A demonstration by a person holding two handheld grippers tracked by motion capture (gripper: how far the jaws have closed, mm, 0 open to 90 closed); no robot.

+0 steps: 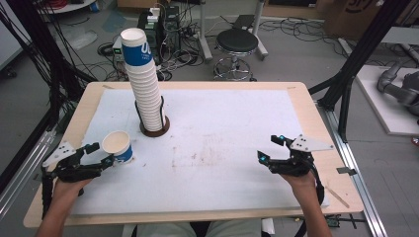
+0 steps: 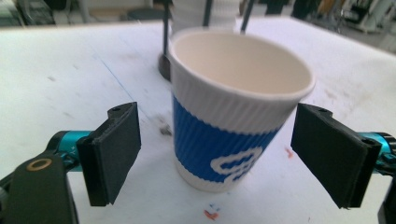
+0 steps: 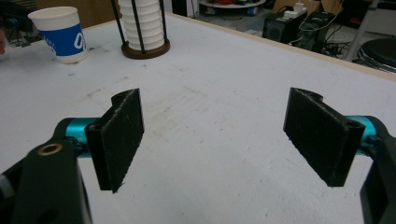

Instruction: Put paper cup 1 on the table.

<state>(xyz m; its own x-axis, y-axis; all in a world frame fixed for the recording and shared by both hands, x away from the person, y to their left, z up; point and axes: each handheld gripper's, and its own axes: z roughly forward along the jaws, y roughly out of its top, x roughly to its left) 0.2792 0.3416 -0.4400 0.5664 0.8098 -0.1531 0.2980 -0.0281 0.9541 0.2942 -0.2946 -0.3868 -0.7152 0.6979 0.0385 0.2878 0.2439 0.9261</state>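
One loose cup (image 1: 117, 146) upright at tabletop (image 1: 222, 123) left, between pads of your left tool (image 1: 101, 154), jaws wide, no contact. One tall cup stack (image 1: 145, 84) in holder behind. Your right tool (image 1: 270, 149) wide, empty; open room across centre, right edge near.

A black stool (image 1: 237, 42) stands beyond the table (image 1: 306, 113).

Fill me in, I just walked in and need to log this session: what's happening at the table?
A person is working with handheld tongs in each hand. The left tongs stand open around a single blue-and-white paper cup that sits upright on the white table mat, pads clear of its sides. Behind it a tall stack of cups stands in a wire holder. The right tongs rest open over bare mat, holding nothing.
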